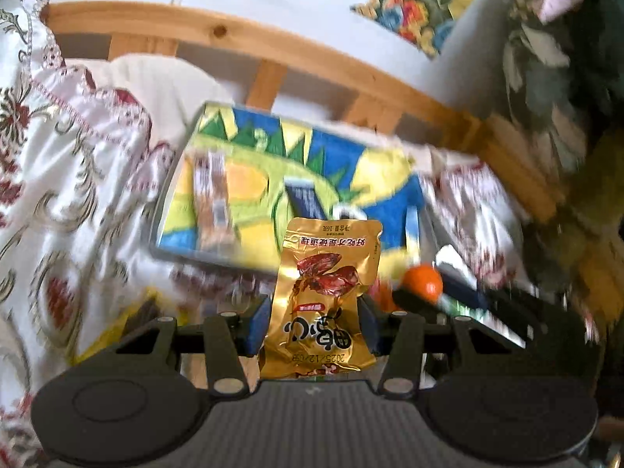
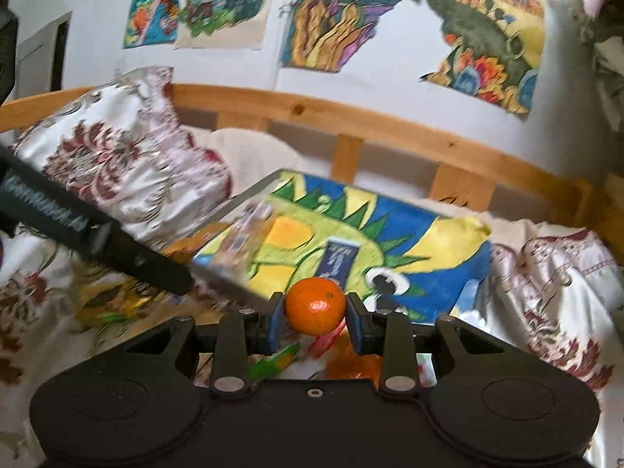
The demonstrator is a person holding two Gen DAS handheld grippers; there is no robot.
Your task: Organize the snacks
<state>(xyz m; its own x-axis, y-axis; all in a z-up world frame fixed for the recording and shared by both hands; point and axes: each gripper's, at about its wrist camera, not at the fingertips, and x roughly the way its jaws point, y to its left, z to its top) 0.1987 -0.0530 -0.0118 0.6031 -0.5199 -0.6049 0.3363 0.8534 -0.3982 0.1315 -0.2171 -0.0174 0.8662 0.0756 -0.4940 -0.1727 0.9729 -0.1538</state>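
A gold snack packet [image 1: 327, 273] with a red picture stands upright between the blue pads of my left gripper [image 1: 316, 323], which is shut on it. My right gripper [image 2: 316, 321] is shut on a small orange mandarin [image 2: 316, 304]. The left wrist view shows that mandarin [image 1: 424, 281] just right of the packet. Behind both lies a flat tray [image 1: 351, 163] lined with a bright blue, yellow and green drawing. On it rest a brown-and-white bar packet [image 1: 210, 199] and a dark blue packet [image 1: 304, 202]. The tray [image 2: 429, 234] and the dark blue packet [image 2: 337, 257] also show in the right wrist view.
The tray sits on a bed with floral satin pillows [image 2: 128, 156] to its left and right. A wooden rail [image 2: 351, 117] runs behind it, below wall drawings [image 2: 343, 11]. Loose green, yellow and orange wrappers [image 2: 273, 362] lie under the grippers. The left gripper's body [image 2: 97, 241] crosses the right wrist view's left side.
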